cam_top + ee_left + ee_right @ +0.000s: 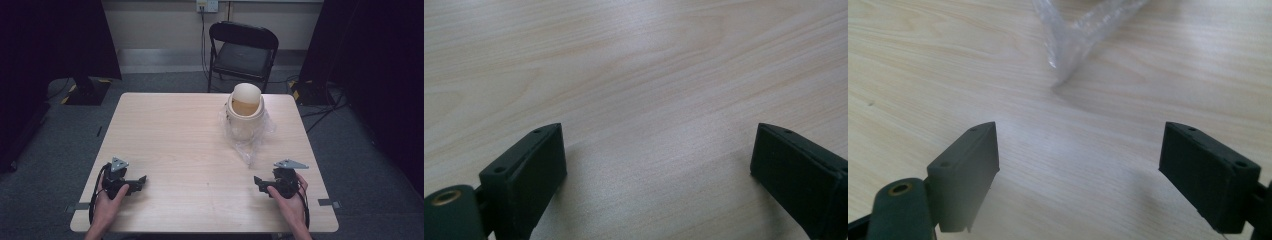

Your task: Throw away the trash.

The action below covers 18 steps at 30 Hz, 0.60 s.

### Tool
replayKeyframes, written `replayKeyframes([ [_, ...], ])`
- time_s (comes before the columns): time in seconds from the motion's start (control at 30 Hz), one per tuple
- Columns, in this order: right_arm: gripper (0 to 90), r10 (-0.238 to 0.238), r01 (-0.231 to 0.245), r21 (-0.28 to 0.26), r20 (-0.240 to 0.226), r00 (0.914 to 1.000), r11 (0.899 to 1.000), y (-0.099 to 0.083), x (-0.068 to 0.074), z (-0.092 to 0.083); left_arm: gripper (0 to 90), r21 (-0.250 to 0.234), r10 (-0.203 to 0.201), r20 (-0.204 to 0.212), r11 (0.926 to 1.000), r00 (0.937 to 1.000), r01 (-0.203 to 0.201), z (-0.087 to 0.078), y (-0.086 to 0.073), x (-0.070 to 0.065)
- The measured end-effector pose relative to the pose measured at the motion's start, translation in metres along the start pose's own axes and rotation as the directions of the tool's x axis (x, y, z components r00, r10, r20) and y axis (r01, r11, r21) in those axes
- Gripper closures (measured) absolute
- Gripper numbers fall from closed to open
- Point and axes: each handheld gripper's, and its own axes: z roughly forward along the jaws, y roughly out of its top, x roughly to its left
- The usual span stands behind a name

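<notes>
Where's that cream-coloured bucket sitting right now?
In the high view the cream bucket stands on the table's far right part, on a clear plastic bag, just in front of the black chair.

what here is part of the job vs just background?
Job:
- cream lidded container
- clear plastic bag under it
- left gripper, right gripper, both open

Background:
- black folding chair
- wall socket
- floor cables

High view: fixed overhead, faces forward-down over whole worktop [200, 150], far. Both gripper views: low, close, looking along bare wood. Right gripper view shares the plastic wrap [1073, 40] tail with high view [247, 150].
</notes>
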Motion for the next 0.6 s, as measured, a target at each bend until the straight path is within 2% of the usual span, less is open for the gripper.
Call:
replayKeyframes([
  [0.03, 15.5, 0.009, -0.009, -0.001, 0.013, 0.9999, 1.0, -0.004, -0.004, 0.002, 7.2, 0.0, 0.0, 0.0, 1.0, 1.0, 0.0, 0.0, 0.0, 0.0],
  [0.13, 15.5, -0.002, 0.002, 0.004, 0.036, 0.9993, 1.0, -0.006, -0.006, 0.004, 7.2, 0.0, 0.0, 0.0, 1.0, 1.0, 0.0, 0.0, 0.0, 0.0],
  [0.17, 15.3, -0.01, 0.009, 0.014, 0.073, 0.9973, 1.0, -0.009, -0.006, 0.006, 7.2, 0.0, -0.001, 0.0, 1.0, 1.0, 0.001, 0.0, 0.0, 0.0],
  [0.23, 15.3, -0.017, 0.016, 0.02, 0.083, 0.9964, 1.0, -0.009, -0.006, 0.008, 7.2, 0.001, -0.001, 0.0, 1.0, 1.0, 0.001, 0.0, 0.0, 0.0],
  [0.3, 15.1, -0.027, 0.023, 0.037, 0.118, 0.9927, 0.999, -0.012, -0.006, 0.012, 7.2, 0.0, -0.001, 0.0, 1.0, 1.0, 0.001, 0.0, 0.0, 0.0],
  [0.4, 14.0, -0.038, 0.033, 0.042, 0.128, 0.991, 0.999, -0.014, -0.007, 0.015, 7.2, 0.001, 0.0, 0.0, 1.0, 1.0, 0.0, 0.0, 0.0, 0.0],
  [0.47, 13.0, -0.051, 0.047, 0.025, 0.147, 0.9879, 0.999, -0.016, -0.006, 0.017, 7.2, 0.001, -0.001, 0.0, 1.0, 1.0, 0.001, 0.0, 0.0, 0.0],
  [0.6, 12.7, -0.045, 0.044, 0.008, 0.15, 0.9878, 0.999, -0.017, -0.005, 0.018, 7.2, 0.0, -0.001, 0.001, 1.0, 1.0, 0.001, 0.0, 0.0, 0.0],
])
